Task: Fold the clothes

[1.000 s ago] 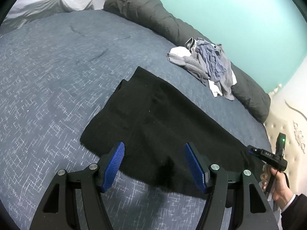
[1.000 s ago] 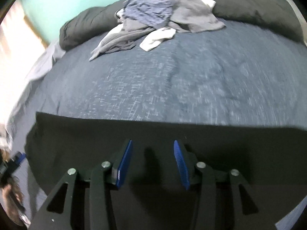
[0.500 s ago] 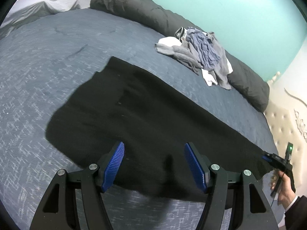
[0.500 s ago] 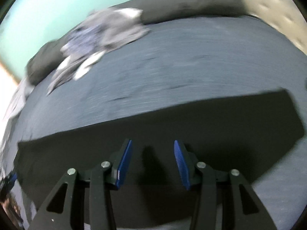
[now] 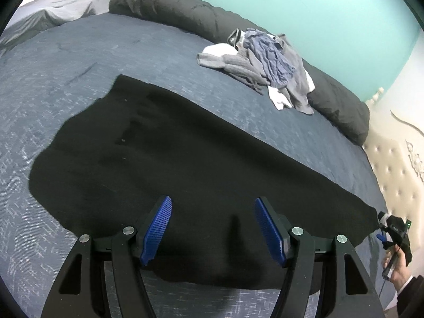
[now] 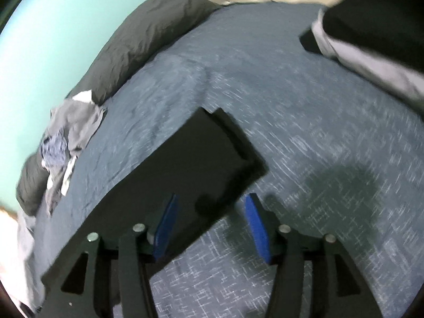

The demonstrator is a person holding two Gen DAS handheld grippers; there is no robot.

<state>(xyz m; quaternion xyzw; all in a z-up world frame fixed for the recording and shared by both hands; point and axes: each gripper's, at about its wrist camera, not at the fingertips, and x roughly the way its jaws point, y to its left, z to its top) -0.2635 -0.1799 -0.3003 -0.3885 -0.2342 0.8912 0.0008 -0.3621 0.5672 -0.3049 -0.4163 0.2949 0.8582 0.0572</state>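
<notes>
Lying flat on blue bedspread (image 5: pixel 66 61), black garment (image 5: pixel 185 159), apparently smooth

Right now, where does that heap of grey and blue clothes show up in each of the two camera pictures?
Left wrist view: the heap of clothes sits upper right, against the dark rolled duvet.
Right wrist view: the heap is at the left edge.
Shared landmark: the duvet beside the heap in both.
</notes>
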